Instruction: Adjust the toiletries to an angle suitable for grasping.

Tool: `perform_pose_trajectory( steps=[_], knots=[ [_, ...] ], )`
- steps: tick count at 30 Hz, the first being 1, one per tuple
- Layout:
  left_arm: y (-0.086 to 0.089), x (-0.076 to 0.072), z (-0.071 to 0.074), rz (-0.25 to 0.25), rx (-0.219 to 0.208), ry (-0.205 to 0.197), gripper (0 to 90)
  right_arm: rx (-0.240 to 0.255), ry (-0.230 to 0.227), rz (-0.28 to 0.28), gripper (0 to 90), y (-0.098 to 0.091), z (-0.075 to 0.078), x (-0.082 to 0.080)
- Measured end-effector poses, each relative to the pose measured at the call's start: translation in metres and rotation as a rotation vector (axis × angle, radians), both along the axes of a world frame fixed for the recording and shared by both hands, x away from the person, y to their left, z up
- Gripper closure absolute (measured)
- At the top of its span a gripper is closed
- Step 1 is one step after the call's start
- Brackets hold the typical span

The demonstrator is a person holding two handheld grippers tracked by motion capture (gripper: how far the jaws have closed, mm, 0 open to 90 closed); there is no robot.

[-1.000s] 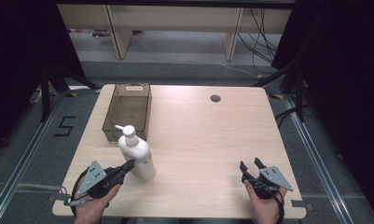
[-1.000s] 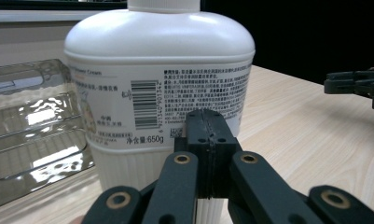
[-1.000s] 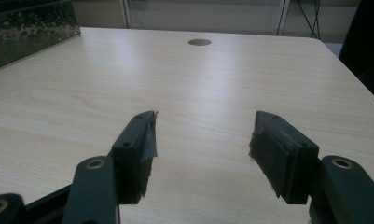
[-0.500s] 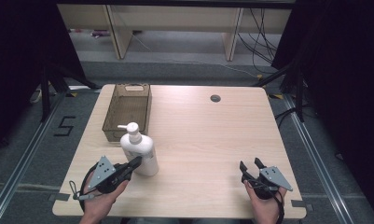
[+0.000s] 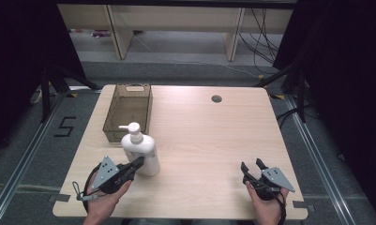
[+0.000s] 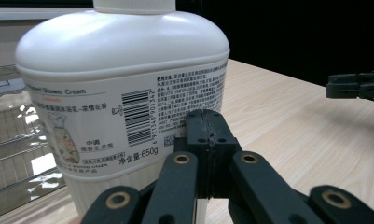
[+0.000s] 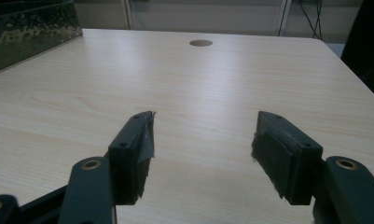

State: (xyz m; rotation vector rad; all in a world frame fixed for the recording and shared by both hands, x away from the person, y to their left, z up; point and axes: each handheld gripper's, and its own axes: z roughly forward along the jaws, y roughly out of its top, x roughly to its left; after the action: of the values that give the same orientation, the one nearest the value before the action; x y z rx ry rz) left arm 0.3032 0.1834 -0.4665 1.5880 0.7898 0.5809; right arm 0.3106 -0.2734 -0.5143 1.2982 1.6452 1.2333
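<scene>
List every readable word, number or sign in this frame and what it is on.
"Shower Cream": label of the white pump bottle.
"650g": same label, after Chinese characters.
Barcode digits and the fine-print block: too small to read reliably.
"5": marked on the floor left of the table.

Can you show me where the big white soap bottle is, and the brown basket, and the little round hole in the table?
Shower cream bottle (image 5: 141, 150), high view, on its white body.
Brown basket (image 5: 149, 107), high view, on its right rim.
Table hole (image 5: 216, 99), high view, on its middle.

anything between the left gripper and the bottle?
Nothing visible. The left gripper, jaws closed together, sits right at the lower side of the bottle, with no object between them. The basket stands beyond the bottle, not in the way.
</scene>
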Motion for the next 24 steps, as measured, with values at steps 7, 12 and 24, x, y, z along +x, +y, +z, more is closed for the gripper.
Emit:
perform_pose_trajectory(
  steps=[7,12,24],
  knots=[
    [-0.004,0.004,0.002,0.006,0.019,0.005,89.4,0.009,0.0,-0.004,38.2,0.0,0.0,-0.001],
    [-0.005,0.004,0.004,0.007,0.014,-0.006,88.6,0.009,0.002,-0.014,37.9,0.0,0.0,-0.001],
    [-0.003,-0.029,0.033,0.161,-0.073,-0.187,58.7,0.019,0.003,0.0,36.3,-0.001,0.0,-0.001]
  ],
)
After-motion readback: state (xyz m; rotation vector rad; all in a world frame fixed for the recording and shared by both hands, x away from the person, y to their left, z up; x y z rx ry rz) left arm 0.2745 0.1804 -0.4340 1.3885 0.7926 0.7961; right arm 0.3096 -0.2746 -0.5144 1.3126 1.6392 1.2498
